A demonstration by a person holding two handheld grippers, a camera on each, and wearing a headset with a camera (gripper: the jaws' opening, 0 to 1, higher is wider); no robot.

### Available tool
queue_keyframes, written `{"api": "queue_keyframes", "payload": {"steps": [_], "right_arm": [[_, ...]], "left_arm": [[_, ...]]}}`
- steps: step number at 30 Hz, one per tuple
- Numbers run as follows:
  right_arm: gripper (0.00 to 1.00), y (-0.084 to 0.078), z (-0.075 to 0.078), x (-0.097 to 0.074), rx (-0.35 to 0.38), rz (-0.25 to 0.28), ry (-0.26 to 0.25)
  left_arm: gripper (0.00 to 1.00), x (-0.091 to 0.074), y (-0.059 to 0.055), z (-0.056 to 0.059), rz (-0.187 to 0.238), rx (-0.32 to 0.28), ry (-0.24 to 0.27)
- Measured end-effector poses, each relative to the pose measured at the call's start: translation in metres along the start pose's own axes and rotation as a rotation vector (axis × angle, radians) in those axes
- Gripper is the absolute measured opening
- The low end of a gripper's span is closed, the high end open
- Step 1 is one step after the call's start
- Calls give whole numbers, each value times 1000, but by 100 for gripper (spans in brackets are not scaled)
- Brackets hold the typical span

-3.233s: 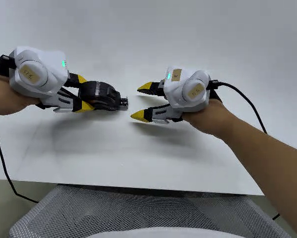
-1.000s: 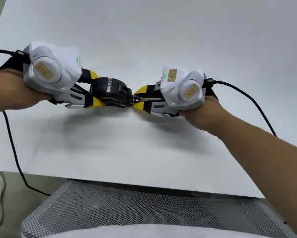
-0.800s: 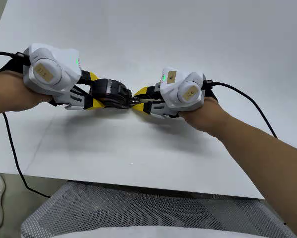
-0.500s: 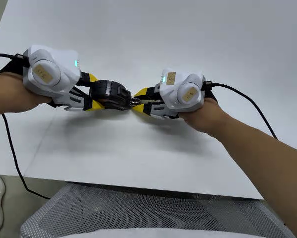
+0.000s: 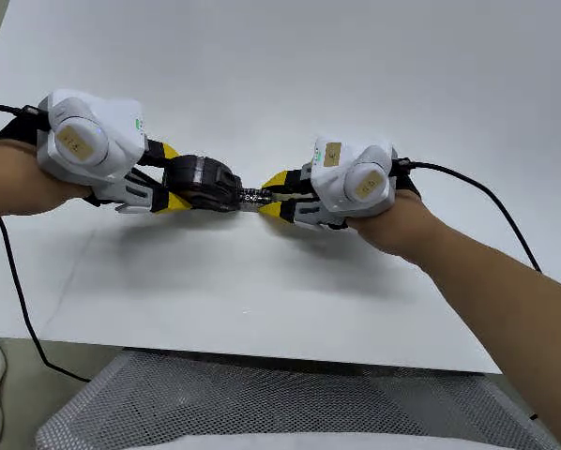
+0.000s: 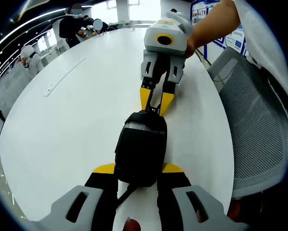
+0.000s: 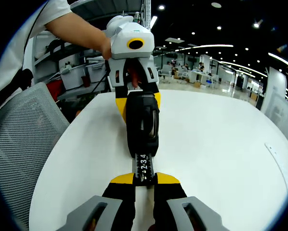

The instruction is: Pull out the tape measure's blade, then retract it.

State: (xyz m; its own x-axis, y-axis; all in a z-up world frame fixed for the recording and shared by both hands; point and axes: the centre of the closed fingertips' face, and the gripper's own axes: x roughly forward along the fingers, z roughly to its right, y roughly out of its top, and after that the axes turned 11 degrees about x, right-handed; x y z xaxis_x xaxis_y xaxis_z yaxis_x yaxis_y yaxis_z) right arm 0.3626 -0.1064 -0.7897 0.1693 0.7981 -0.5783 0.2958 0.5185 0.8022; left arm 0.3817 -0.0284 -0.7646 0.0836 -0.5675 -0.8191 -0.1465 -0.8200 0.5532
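My left tool (image 5: 174,176) was clenched around the chunky black plastic tape measure (image 5: 204,181). It sat a little left of the middle of the head view, close over the flat white surface (image 5: 374,84). My right tool (image 5: 274,195) was pinched tight on the tip of the thin blade with black numbers (image 7: 143,168). Only a short bit of blade was out, so I think most of the pull was not yet done. To do it well, I should draw my right tool straight away from the case, slow and level, and grip the case hard so it cannot twist. The case looked dark, rounded and shiny.
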Motion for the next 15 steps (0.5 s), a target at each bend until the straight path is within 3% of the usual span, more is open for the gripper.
{"api": "queue_keyframes", "payload": {"steps": [15], "right_arm": [[9, -13, 4, -19, -1, -15, -26]], "left_arm": [[26, -1, 0, 0, -1, -2, -1]]}}
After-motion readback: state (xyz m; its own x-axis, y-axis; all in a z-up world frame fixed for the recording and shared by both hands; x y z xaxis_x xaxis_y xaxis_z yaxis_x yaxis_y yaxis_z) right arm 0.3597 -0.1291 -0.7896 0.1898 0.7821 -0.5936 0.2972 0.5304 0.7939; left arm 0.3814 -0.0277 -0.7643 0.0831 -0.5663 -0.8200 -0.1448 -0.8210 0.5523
